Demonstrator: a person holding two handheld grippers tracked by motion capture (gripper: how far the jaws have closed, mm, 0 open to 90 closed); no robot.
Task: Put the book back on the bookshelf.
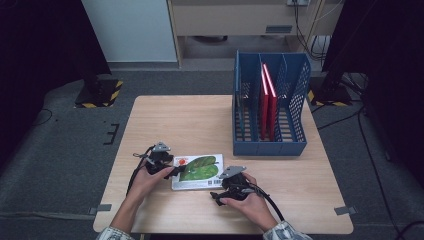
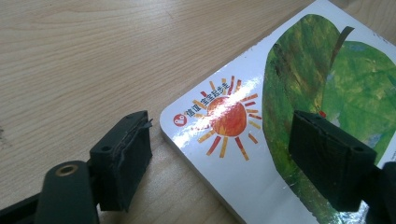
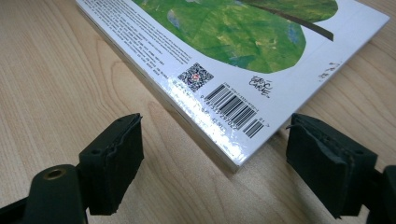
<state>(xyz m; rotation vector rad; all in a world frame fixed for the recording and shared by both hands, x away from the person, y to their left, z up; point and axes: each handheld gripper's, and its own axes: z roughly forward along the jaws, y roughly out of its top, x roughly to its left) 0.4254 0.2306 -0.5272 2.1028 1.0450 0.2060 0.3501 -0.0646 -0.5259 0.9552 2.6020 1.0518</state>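
The left gripper [image 2: 219, 154] sits low over the table [image 2: 84, 56], jaws apart. Between them lies the rounded corner of a glossy book [image 2: 243, 154] with a printed sun [image 2: 229, 119] and a green leaf [image 2: 327, 79]. One jaw stands on the bare wood beside the book's edge, the other over the cover.

A light wooden table [image 1: 200, 120] stands on grey carpet [image 1: 65, 150]. Behind it are a pale wall panel [image 1: 131, 30] and a beige cabinet [image 1: 235, 17].

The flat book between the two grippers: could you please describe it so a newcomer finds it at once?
On the wooden table, look at the near edge, left of the blue file rack. The book lies flat there, white with a green leaf and an orange sun, unlike the red books standing upright in the rack.
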